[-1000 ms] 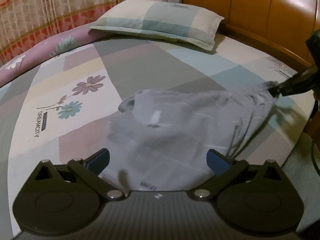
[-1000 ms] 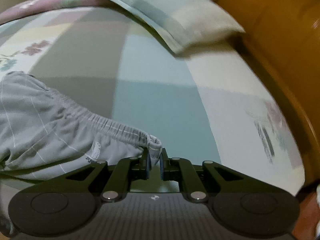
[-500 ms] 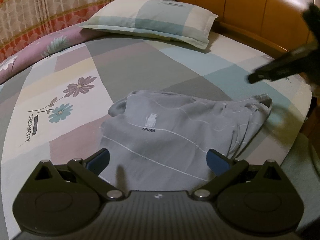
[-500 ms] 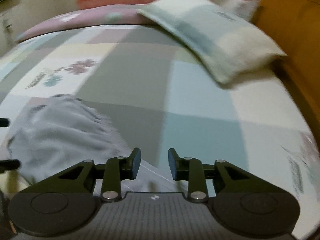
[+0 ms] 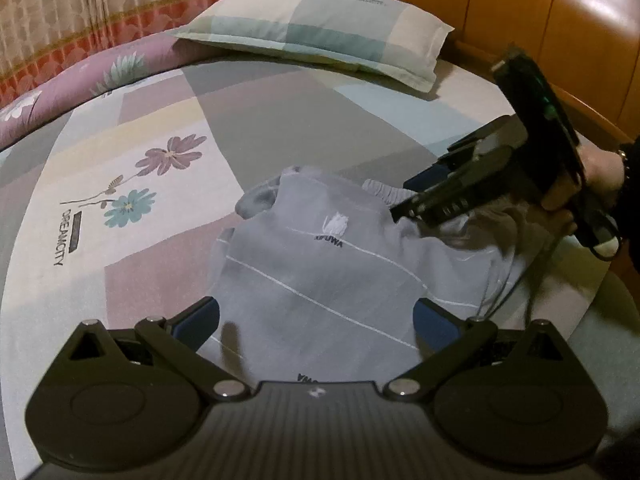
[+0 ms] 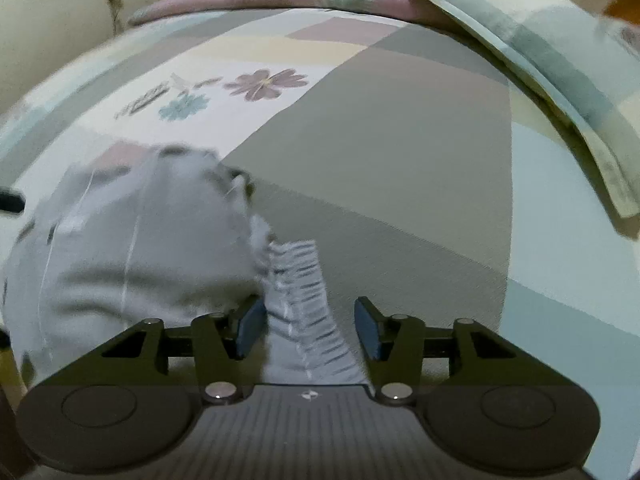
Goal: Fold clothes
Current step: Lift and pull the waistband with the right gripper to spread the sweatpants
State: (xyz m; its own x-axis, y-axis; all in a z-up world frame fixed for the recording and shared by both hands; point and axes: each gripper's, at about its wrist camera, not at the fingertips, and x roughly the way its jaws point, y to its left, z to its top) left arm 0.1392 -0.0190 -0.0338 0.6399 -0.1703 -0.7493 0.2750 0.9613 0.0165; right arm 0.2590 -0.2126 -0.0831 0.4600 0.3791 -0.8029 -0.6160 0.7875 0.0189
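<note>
A grey garment [image 5: 320, 268] with thin white lines and a small white logo lies crumpled on the bed. My left gripper [image 5: 316, 316] hovers open over its near part, nothing between the blue pads. In the left wrist view my right gripper [image 5: 404, 204] reaches in from the right, held by a hand [image 5: 596, 184], its tips at the garment's far edge. In the right wrist view the right gripper [image 6: 308, 328] is open, and the ribbed elastic band [image 6: 300, 280] of the grey garment [image 6: 132, 248] lies between the fingers, not clamped.
The bed sheet [image 5: 280, 112] is patchwork with flower prints. A checked pillow [image 5: 320, 32] lies at the head against the wooden headboard [image 5: 560, 20]. A purple floral quilt [image 5: 80, 84] runs along the far left by curtains. The bed's edge drops off at the right.
The right gripper let go of the waistband, opened, lifted away, then swung left and came down with the elastic band between its open fingers. The garment settled in a heap. The left gripper stayed open.
</note>
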